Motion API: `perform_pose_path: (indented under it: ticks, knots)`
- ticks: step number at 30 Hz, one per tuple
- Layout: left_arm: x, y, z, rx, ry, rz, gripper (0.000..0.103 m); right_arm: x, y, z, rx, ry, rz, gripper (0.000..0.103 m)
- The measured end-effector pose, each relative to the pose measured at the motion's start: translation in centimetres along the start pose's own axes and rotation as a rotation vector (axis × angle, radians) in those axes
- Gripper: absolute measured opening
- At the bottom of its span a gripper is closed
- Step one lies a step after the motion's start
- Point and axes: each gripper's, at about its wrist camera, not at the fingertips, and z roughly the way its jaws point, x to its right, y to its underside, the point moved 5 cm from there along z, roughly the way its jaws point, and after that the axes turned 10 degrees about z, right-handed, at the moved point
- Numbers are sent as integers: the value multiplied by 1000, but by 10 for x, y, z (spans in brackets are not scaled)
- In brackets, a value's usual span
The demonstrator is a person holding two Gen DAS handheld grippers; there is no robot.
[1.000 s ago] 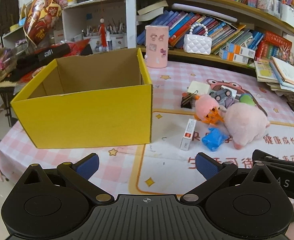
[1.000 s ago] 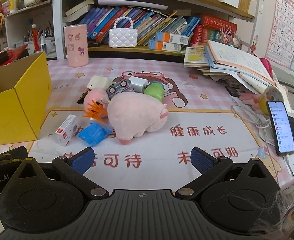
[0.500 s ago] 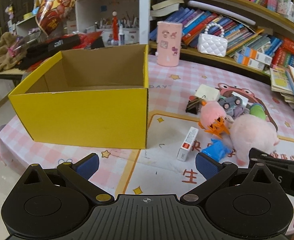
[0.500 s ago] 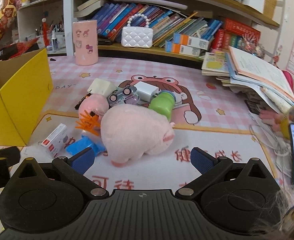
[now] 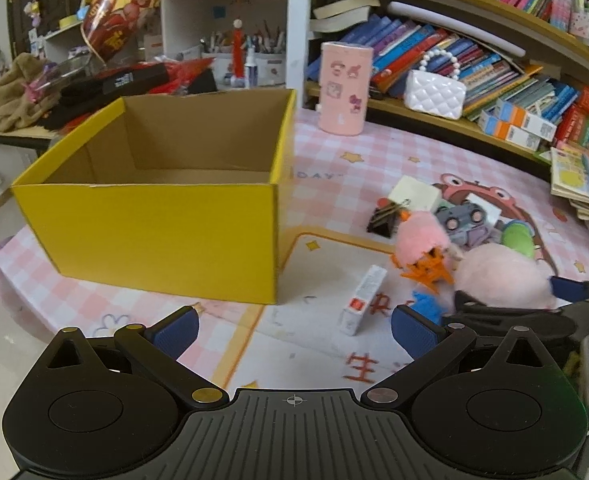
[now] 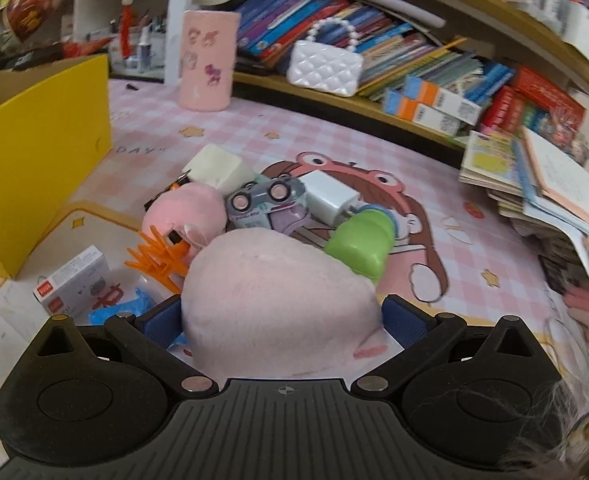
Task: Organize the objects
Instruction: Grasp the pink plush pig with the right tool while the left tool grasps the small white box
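My right gripper (image 6: 282,316) stands wide with the soft pink plush pig (image 6: 278,300) between its pads, so I'd close gently mid-body before lifting toward the yellow cardboard box (image 6: 42,152) far left.

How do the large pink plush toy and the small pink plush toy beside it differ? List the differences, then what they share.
1. The large pink plush toy is much bigger than the small pink plush toy.
2. The large one sits between the fingers of the right tool; the small one lies away from both tools.
3. The small one rests against an orange clip; the large one hides part of it.

Both are pink, fuzzy and on the table.
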Motion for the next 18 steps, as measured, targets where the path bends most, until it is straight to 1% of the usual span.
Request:
perform_pose_path:
  ticks: [1,2,3,4,5,6,7,9,12,15,17,18]
  knots:
    - [3,-1,1,2,10,-2,102,1,0,0,9,-16,-7,97]
    - [4,-2,3,2,16,-5,100,3,-1,-1,14,-27,-7,92]
    - [7,-3,5,-3,26,-8,92,6,-2,-2,15,-38,1,88]
    - [10,-4,8,-10,34,-9,84,10,-4,-3,13,-50,14,86]
    - [13,-5,12,-18,39,-7,80,14,-6,-5,11,-56,29,84]
    - [16,-6,17,-24,43,-4,70,18,-7,-8,14,-63,51,83]
    - [20,-7,22,-27,50,3,63,24,-10,-12,13,-73,84,82]
    - [27,-10,33,-29,55,28,58,35,-15,-20,6,-92,150,82]
    - [36,-13,51,-41,43,67,53,45,-18,-35,-8,-130,210,83]
    - [41,-14,67,-68,50,87,41,48,-17,-50,-10,-156,218,83]
    - [44,-13,75,-77,65,98,35,47,-13,-59,-11,-163,209,84]
    - [45,-11,79,-83,69,104,28,46,-11,-62,-14,-162,204,84]
